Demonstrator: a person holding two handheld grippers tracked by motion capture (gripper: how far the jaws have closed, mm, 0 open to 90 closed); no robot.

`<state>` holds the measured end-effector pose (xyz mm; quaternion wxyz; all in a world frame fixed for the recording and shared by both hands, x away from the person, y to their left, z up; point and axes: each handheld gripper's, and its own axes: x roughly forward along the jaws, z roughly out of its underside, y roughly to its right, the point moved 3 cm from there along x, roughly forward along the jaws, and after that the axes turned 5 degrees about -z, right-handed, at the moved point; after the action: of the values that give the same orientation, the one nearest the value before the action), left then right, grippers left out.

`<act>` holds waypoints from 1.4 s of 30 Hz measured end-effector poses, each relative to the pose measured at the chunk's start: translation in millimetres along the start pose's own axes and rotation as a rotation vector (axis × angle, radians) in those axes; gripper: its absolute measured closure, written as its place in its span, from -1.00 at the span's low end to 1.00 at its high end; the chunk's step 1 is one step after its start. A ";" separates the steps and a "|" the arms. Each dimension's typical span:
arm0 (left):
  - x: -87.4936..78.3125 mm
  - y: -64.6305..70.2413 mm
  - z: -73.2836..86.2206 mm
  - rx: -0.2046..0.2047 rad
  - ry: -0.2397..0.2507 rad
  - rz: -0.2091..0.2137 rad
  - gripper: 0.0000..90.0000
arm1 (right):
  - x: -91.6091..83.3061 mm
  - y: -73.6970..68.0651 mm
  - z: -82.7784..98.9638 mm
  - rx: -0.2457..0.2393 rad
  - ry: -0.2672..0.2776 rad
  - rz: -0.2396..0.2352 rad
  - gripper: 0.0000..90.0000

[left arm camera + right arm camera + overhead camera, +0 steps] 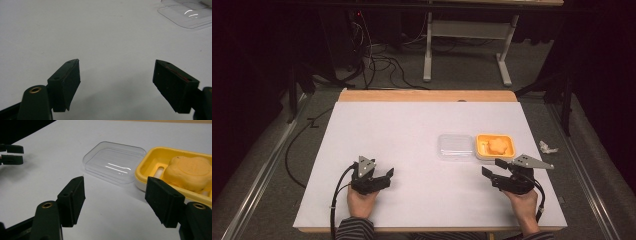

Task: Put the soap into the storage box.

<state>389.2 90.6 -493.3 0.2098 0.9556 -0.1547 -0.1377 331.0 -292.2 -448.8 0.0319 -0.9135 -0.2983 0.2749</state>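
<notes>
A yellow soap dish (508,139) sits right of centre on the white table, with an orange flower-shaped soap (494,145) inside it. A clear plastic lid (455,146) lies flat against the dish's left side. My right gripper (493,167) is open just in front of the dish, and nothing is between its jaws. In the right gripper view, the lid (115,162), the dish (150,157) and the soap (191,171) lie beyond the open right gripper (115,180). My left gripper (379,172) is open over bare table at the front left. Its own view has the left gripper (117,62) empty, with the lid (190,15) at the top right.
A white sheet (412,130) covers the table, and a wooden strip (427,95) shows along the far edge. A crumpled scrap of paper (548,147) lies off the table's right side. Cables (377,60) and a white desk frame (467,45) are on the floor behind.
</notes>
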 end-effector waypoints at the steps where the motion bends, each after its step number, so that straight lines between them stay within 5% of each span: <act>1: 0.0 0.0 0.0 -0.001 0.000 0.000 -0.50 | 1.3 -0.6 0.6 -0.007 -0.001 -0.003 -0.27; 42: 0.1 -0.2 0.0 0.000 -0.002 -0.001 -0.50 | 32.0 -16.0 15.3 -0.070 -0.102 0.009 -0.27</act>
<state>389.4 90.8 -493.4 0.2096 0.9555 -0.1546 -0.1385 336.0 -262.7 -473.7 -0.0164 -0.9003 -0.3046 0.3105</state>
